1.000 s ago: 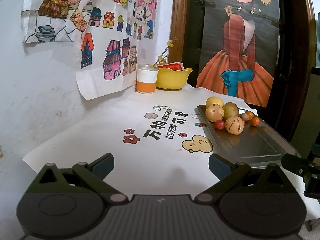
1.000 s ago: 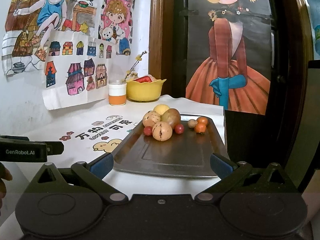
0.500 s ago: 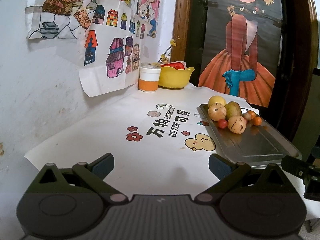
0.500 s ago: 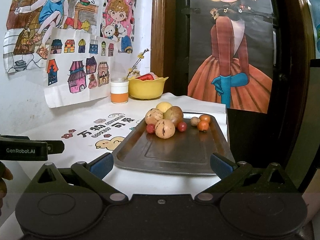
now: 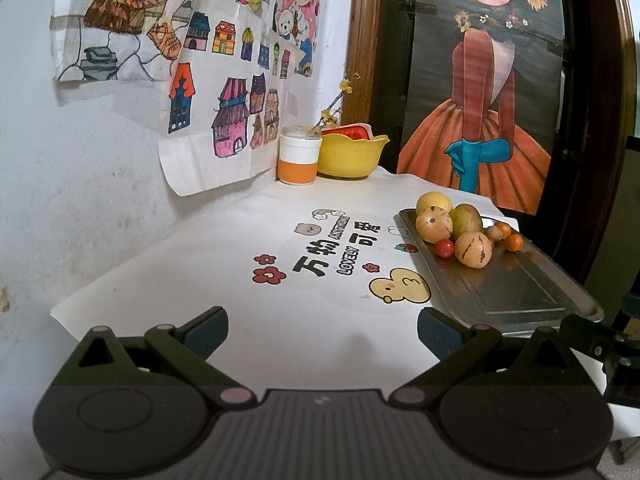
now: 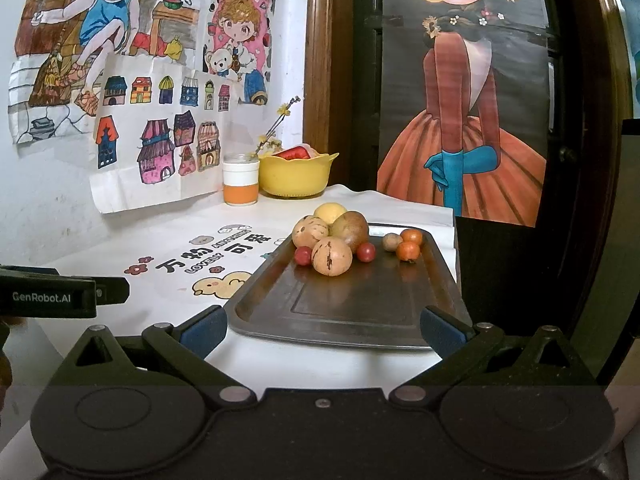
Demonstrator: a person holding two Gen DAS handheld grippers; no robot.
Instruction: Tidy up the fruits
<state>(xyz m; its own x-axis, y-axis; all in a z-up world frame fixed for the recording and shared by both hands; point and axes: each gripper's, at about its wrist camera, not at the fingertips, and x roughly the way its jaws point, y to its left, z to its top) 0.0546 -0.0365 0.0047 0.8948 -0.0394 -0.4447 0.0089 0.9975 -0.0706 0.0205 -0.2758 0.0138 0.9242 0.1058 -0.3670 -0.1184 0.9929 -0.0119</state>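
With both the left gripper (image 5: 322, 330) and right gripper (image 6: 323, 330) spread and empty, nudging the round fruits (image 6: 332, 256) clustered at the metal tray (image 6: 360, 320)'s far end could roll them off the table's right edge.

A white tablecloth (image 5: 224, 280) printed with cartoon ducks, flowers and lettering fills the middle of the frame. At upper left, coloured children's drawings (image 5: 224, 92) hang on the white wall. At upper right hangs a poster of a girl in an orange dress (image 6: 464, 112). Between them, a white-and-orange cup (image 5: 300, 160) holds a yellow flower sprig.
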